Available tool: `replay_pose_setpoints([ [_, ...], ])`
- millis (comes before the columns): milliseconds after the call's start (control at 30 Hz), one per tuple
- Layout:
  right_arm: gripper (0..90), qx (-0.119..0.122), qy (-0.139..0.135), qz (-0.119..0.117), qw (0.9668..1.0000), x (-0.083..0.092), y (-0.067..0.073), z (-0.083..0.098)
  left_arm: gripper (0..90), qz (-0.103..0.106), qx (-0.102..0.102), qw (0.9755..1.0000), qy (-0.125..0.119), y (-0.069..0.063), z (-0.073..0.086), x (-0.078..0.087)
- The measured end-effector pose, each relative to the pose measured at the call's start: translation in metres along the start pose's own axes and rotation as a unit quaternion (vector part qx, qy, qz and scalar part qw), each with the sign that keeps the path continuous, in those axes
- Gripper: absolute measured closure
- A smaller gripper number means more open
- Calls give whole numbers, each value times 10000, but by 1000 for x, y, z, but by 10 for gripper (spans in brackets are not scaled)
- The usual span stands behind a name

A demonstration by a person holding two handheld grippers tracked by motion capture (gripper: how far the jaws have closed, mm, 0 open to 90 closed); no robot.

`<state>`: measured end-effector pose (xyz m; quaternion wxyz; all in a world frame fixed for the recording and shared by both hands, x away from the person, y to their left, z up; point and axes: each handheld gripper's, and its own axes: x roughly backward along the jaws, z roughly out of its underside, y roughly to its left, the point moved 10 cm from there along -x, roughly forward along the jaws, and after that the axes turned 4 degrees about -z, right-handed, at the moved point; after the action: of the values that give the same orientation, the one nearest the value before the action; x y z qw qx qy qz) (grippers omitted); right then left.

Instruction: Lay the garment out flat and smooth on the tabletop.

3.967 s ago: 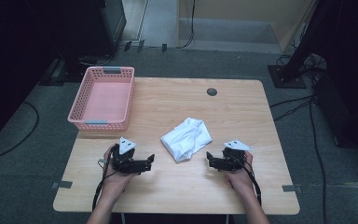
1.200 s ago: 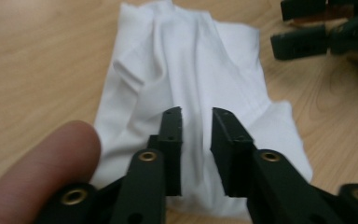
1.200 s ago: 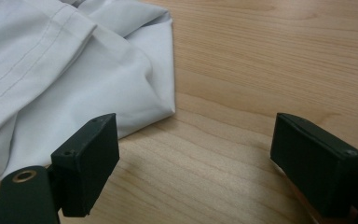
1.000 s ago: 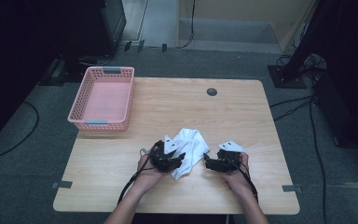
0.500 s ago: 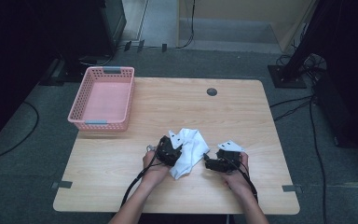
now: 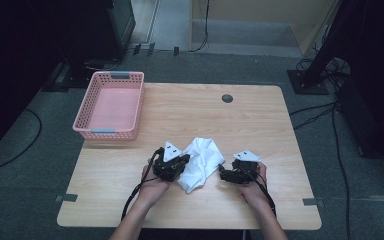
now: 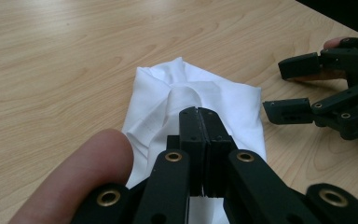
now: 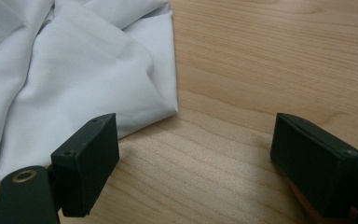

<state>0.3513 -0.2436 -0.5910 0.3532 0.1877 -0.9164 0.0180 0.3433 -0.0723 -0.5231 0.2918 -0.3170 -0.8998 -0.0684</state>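
- The crumpled white cloth (image 6: pixel 200 162) lies on the pale wooden counter (image 6: pixel 190 110), toward the person's edge, between the two hands.
- The left tool (image 6: pixel 176 167) sits at the cloth's left edge. In the left gripper view its two black jaws meet flat against each other over the cloth (image 7: pixel 200 100), and a small ridge of white fabric rises just in front of their tips. Whether any fabric is pinched between them cannot be told (the closed tips cover that spot).
- A fingertip (image 7: pixel 81 182) of the left hand shows blurred at the lower left of that view.
- The right tool (image 6: pixel 230 175) rests just right of the cloth, with its jaws spread wide and nothing between them. In the right gripper view bare wood lies in the gap, and the cloth's folded corner (image 8: pixel 165 105) sits near the left-hand jaw, not touching it.
- The same right tool appears in the left gripper view (image 7: pixel 291 86), its parted jaws pointing at the cloth's far edge.
- A pink plastic mesh basket (image 6: pixel 132 107) stands at the counter's far left corner, well apart from the cloth.
- A small dark round cap (image 6: pixel 227 98) is set in the counter near its far edge.
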Motion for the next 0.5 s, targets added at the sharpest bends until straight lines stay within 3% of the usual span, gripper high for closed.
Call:
replay_pose_setpoints([
  [133,153,-2,8,-10,10000,0,0,0,900,39,-47,10000,40,-5,1,-2],
  [200,153,-36,1,-31,10000,0,0,0,900,186,-52,9998,19,-9,1,2],
  [367,153,-67,-8,-55,10000,0,0,0,900,319,12,9995,-81,-2,8,25],
  [500,153,-64,-6,-49,10000,0,0,0,900,399,-30,9991,-103,7,22,46],
])
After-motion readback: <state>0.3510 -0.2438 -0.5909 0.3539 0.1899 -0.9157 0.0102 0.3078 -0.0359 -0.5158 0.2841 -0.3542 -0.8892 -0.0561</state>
